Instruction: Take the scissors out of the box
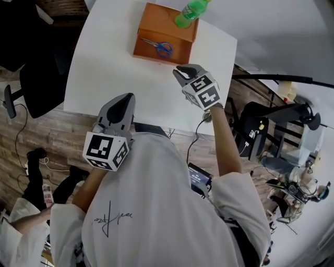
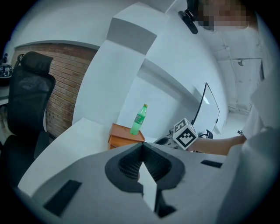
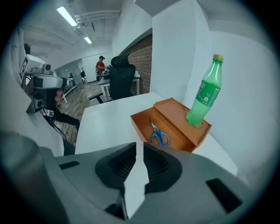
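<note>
White T-shirt [image 1: 156, 198] fills the bottom of the head view, closest thing to the lens. Left claw [image 1: 124, 100] sits over the near edge of the white table [image 1: 115, 68]. In its own view its tips meet, so I call it closed with nothing in it. It is well apart from the box [image 1: 151, 56]. Right claw [image 1: 180, 70] is further out, just beside the box's near corner and tilted down. Its jaws stand a narrow slit apart, with only table showing through the gap. The orange box is open at the far end of the table. The scissors [image 1: 159, 47], blue-handled, lie flat inside its open tray, untouched by either claw. A green bottle [image 1: 189, 13] stands upright on the raised half of the box, behind the scissors.
</note>
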{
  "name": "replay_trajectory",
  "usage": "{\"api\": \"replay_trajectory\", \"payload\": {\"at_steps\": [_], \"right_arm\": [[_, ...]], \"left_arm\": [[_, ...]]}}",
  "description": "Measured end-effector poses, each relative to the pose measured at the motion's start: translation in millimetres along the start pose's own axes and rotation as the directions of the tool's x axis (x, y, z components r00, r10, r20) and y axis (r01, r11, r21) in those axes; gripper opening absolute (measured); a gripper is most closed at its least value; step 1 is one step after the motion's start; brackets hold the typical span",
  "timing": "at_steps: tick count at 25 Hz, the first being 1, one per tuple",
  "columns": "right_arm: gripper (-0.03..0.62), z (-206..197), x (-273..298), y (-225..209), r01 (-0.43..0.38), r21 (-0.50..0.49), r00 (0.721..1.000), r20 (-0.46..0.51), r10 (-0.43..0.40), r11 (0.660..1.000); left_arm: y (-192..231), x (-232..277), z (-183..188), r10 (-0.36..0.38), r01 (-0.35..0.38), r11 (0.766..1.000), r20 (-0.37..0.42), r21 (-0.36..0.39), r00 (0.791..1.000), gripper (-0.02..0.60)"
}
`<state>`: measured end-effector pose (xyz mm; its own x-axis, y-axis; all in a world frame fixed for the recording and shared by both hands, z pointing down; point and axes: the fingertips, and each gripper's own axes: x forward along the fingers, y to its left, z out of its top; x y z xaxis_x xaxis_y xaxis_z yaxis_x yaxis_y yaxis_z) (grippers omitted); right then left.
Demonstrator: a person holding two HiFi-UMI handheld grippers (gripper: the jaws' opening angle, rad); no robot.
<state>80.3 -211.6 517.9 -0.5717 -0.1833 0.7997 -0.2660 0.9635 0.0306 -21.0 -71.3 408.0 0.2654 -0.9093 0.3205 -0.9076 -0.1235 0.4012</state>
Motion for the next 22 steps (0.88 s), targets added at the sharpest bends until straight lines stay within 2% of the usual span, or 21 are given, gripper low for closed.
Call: {"api": "replay_trajectory", "payload": {"at_steps": [5, 14, 22], "right_arm": [[0.061, 0.0, 13.3, -7.7, -0.016, -0.021, 1.000, -0.020, 0.016, 1.000], [0.074, 3.3, 35.4, -29.6, -0.030, -0.125, 0.996, -0.085, 0.020, 0.992], [0.079, 11.6, 63.0, -53.9, -0.044, -0.171, 0.992, -0.128, 0.022, 0.984]], "left_arm": [[2.1, 2.1, -0.5, 0.021, -0.021, 1.000, 0.001, 0.005, 1.000, 0.008], [16.0, 5.7, -0.6, 0.095, -0.094, 0.995, 0.010, -0.035, 0.995, 0.008], [25.2, 8.6, -4.1, 0.131, -0.131, 0.990, -0.004, -0.048, 0.991, 0.008]]}}
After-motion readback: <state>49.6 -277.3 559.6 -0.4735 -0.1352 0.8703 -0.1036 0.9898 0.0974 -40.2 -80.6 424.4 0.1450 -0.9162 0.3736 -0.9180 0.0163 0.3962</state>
